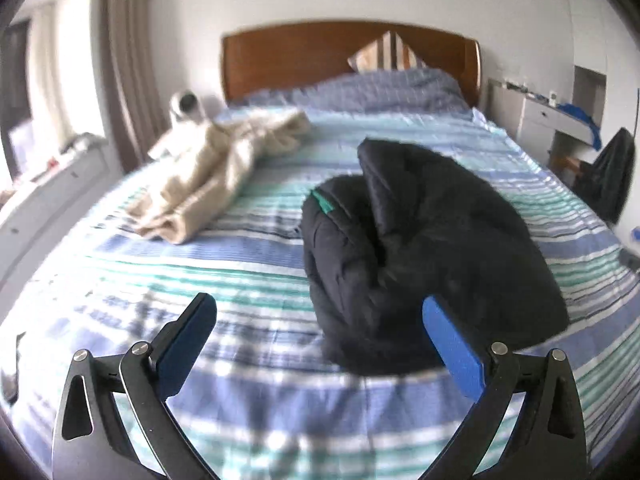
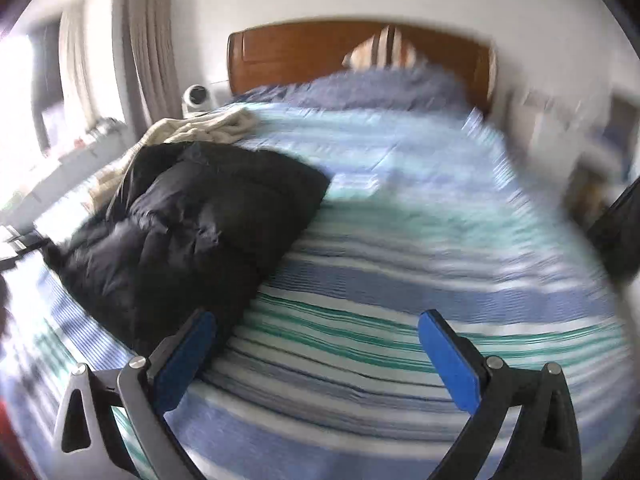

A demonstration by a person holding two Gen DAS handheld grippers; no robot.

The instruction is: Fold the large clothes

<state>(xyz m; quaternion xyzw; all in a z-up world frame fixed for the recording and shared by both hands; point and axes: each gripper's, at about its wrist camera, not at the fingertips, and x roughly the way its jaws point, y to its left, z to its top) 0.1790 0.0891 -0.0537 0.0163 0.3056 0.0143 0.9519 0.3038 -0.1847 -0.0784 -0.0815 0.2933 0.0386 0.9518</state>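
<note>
A black puffer jacket (image 1: 420, 248) lies bundled and folded on the striped bed (image 1: 240, 272), with a green tag near its left side. My left gripper (image 1: 320, 316) is open and empty, just in front of the jacket's near left edge. In the right wrist view the jacket (image 2: 192, 228) lies to the left. My right gripper (image 2: 318, 328) is open and empty over the bedspread (image 2: 400, 280), its left finger close to the jacket's near edge. A beige garment (image 1: 216, 172) lies crumpled at the bed's far left and shows in the right wrist view (image 2: 200, 128) behind the jacket.
A wooden headboard (image 1: 312, 52) with a striped pillow (image 1: 386, 54) and a blue duvet (image 1: 380, 88) is at the far end. A small round camera (image 1: 186, 106) stands at the left. A white desk (image 1: 560, 116) and a dark chair (image 1: 608, 172) are at the right.
</note>
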